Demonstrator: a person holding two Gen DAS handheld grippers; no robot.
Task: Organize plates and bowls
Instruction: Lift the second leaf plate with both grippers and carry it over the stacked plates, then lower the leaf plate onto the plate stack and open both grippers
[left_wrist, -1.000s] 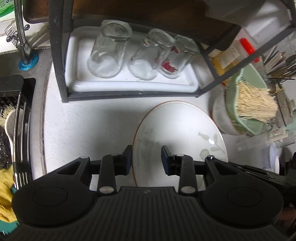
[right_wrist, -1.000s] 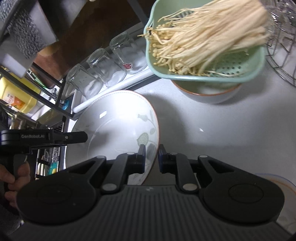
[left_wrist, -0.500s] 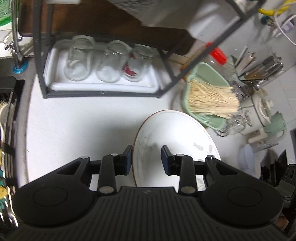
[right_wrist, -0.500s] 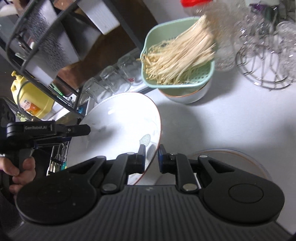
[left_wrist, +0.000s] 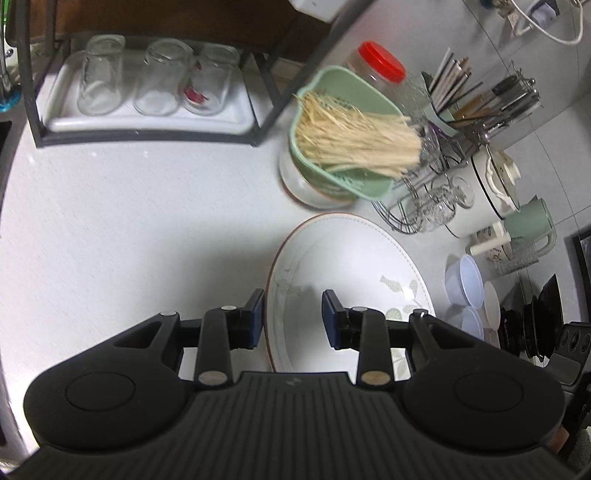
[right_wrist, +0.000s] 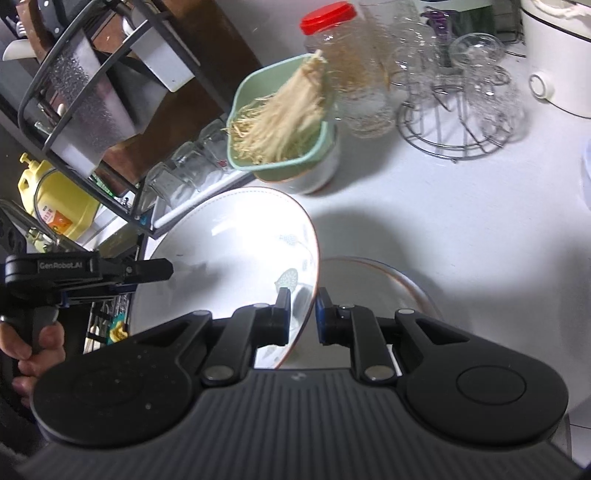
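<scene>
- Right wrist view: the white plate (right_wrist: 229, 251) is carried tilted above the counter (right_wrist: 461, 221), over a second plate (right_wrist: 388, 280).
- Right claw (right_wrist: 303, 314) is clenched on its near rim.
- Left claw (left_wrist: 293, 319) straddles the opposite rim, apparently gripping it.
- Judged stiff, glazed, slippery and breakable; take hold at the rim.
- Green colander (left_wrist: 340, 129) of noodles sits beyond.

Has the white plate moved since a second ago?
Yes. The white plate has shifted right, away from the glass rack and past the green colander.
</scene>
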